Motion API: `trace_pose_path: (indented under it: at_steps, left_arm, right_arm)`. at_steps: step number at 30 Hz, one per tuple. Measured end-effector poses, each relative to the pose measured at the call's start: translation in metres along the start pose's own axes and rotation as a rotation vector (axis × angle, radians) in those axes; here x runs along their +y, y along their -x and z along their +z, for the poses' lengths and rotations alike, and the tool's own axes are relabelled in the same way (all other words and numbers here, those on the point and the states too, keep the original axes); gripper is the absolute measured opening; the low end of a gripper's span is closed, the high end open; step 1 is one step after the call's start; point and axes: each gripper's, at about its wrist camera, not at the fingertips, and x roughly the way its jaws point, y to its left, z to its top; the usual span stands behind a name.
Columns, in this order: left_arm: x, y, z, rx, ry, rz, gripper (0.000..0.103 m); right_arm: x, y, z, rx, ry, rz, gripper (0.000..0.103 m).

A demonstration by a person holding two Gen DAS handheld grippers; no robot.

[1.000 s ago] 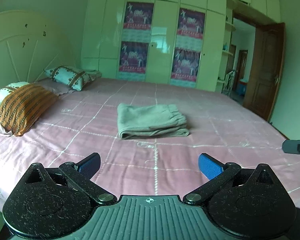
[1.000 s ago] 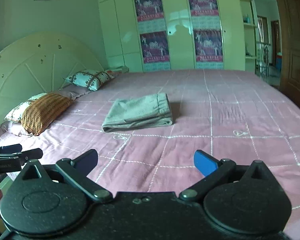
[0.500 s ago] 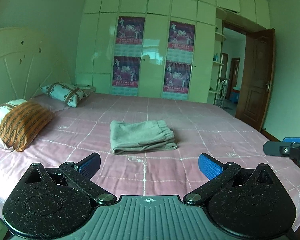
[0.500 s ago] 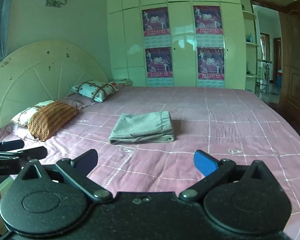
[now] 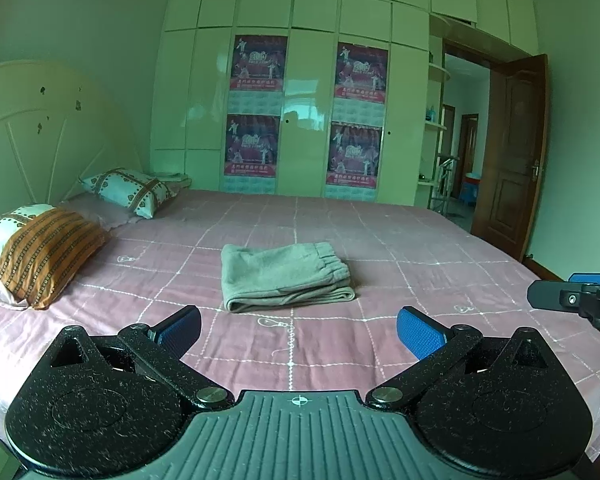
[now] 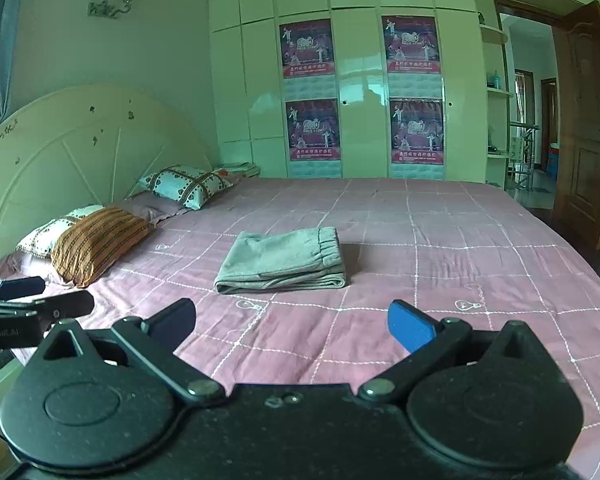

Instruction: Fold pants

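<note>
The grey pants (image 5: 286, 278) lie folded in a compact stack in the middle of the pink bed (image 5: 380, 248), waistband to the right. They also show in the right wrist view (image 6: 282, 260). My left gripper (image 5: 299, 330) is open and empty, well back from the pants near the bed's front edge. My right gripper (image 6: 292, 322) is open and empty too, also back from the pants. Each gripper shows at the side of the other's view: the right one (image 5: 576, 296) and the left one (image 6: 28, 300).
Pillows (image 5: 46, 248) lie at the left by the cream headboard (image 6: 60, 152). A white wardrobe (image 5: 300, 120) with posters stands behind the bed. A brown door (image 5: 508, 160) stands open at the right.
Both grippers have drawn back and tilted up from the bed, so the folded pants look lower and farther. Both stay open and empty.
</note>
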Motion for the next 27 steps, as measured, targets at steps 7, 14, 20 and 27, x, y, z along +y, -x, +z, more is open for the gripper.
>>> trace_pose_path:
  at_steps: [7, 14, 20, 27]
  left_arm:
    - [-0.0032, 0.0028, -0.0006, -0.011, 0.006, -0.024, 0.103]
    - [-0.0023, 0.0030, -0.0015, -0.010, 0.006, -0.031, 0.103]
    - [-0.0015, 0.0052, -0.0020, -0.035, -0.011, -0.017, 0.103]
    - [-0.0052, 0.0053, 0.0002, -0.031, -0.018, -0.040, 0.103]
  right_arm:
    - [0.0017, 0.0032, 0.0021, -0.012, 0.008, 0.002, 0.097]
    - [0.0044, 0.0040, 0.0018, -0.010, 0.010, 0.004, 0.097]
    - [0.0015, 0.0045, 0.0021, -0.014, 0.011, 0.004, 0.097]
    - [0.0000, 0.0050, 0.0014, -0.018, 0.015, 0.004, 0.097]
